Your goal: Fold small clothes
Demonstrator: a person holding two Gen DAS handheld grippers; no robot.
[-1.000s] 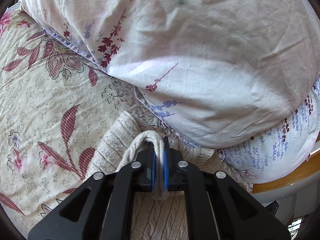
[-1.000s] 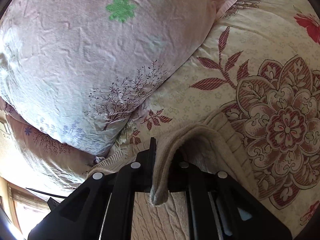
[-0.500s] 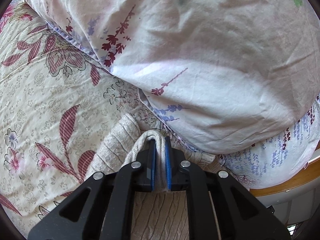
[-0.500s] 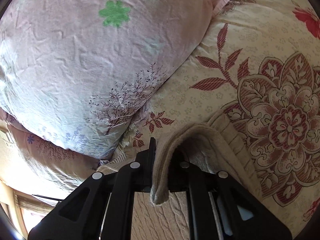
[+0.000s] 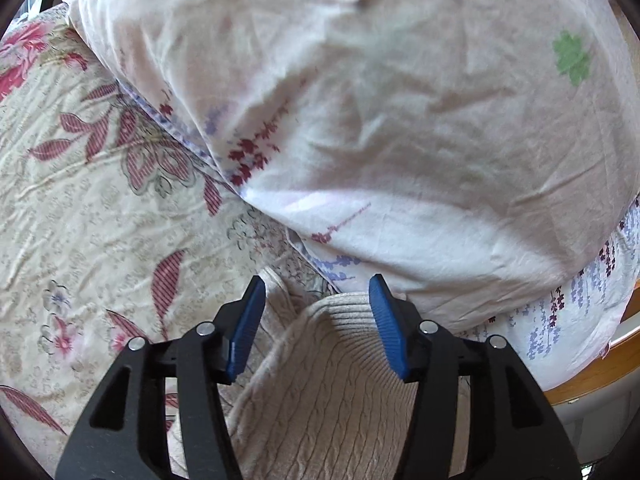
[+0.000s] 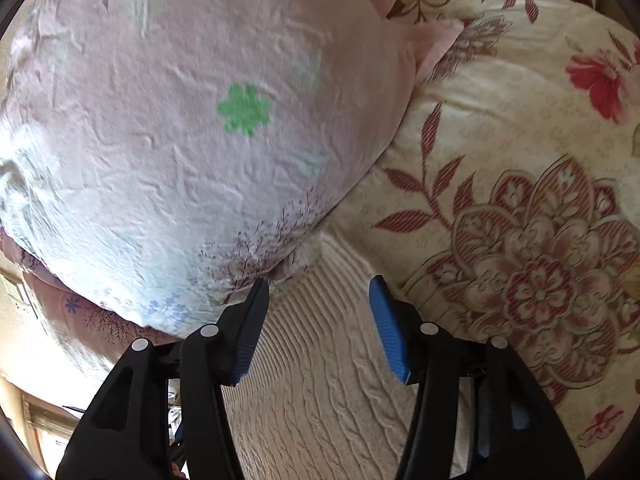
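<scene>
- Our left gripper point(image 5: 316, 296) now stands with its blue pads spread wide and nothing between them; half a second ago it was pinched on a ridge of the beige knit garment point(image 5: 320, 380).
- Released, that garment lies flat on the floral bedspread point(image 5: 100, 220), its ribbed edge just under the left gripper's tips and touching the big pale pillow point(image 5: 380, 120) beyond.
- Our right gripper point(image 6: 318, 296) has likewise let go: its pads are wide apart and empty, where a moment earlier a fold of knit hung over one finger.
- Below it, the ribbed hem runs between the pillow on the left and the patterned bedspread on the right.
- We judge that one fold has just been laid down and both tools are free to take the next edge.
</scene>
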